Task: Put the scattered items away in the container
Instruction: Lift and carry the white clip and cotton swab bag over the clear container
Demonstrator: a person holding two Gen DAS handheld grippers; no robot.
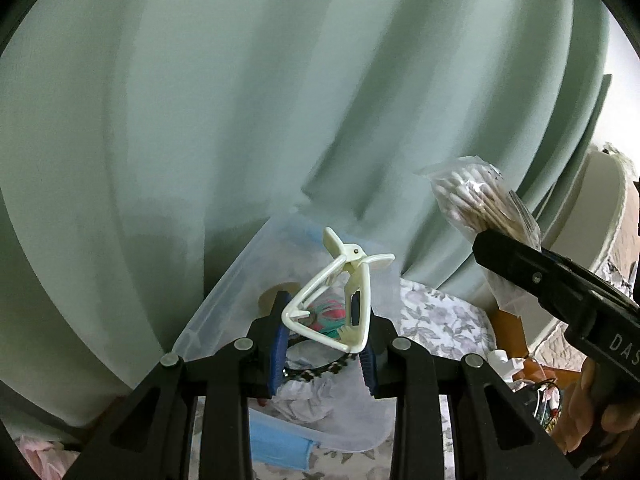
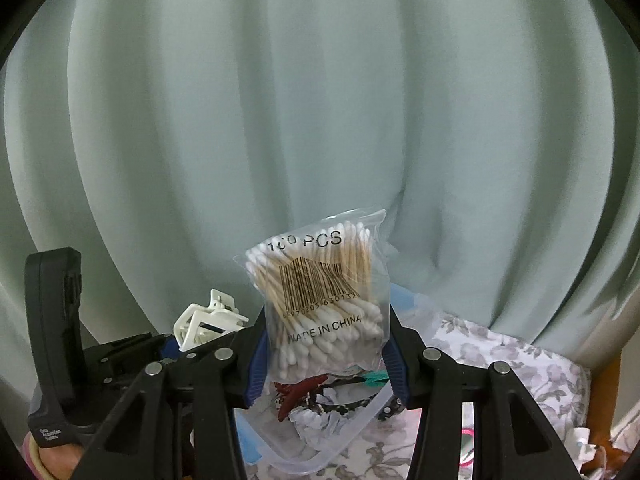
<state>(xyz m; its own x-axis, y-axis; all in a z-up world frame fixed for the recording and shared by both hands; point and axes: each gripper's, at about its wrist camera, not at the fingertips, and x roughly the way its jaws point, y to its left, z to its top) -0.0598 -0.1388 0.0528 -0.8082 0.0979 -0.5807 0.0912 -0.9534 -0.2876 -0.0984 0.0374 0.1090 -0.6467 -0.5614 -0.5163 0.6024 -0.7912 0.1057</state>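
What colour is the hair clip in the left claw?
Cream white. The hair clip shows best in the left wrist view.

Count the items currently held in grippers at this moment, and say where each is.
2. A cream hair claw clip sits clamped in the left gripper; a bag of cotton swabs is clamped in the right gripper. Both are above the clear container.

I see a cream hair claw, pale green curtain and grey-flowered cloth (white ground).
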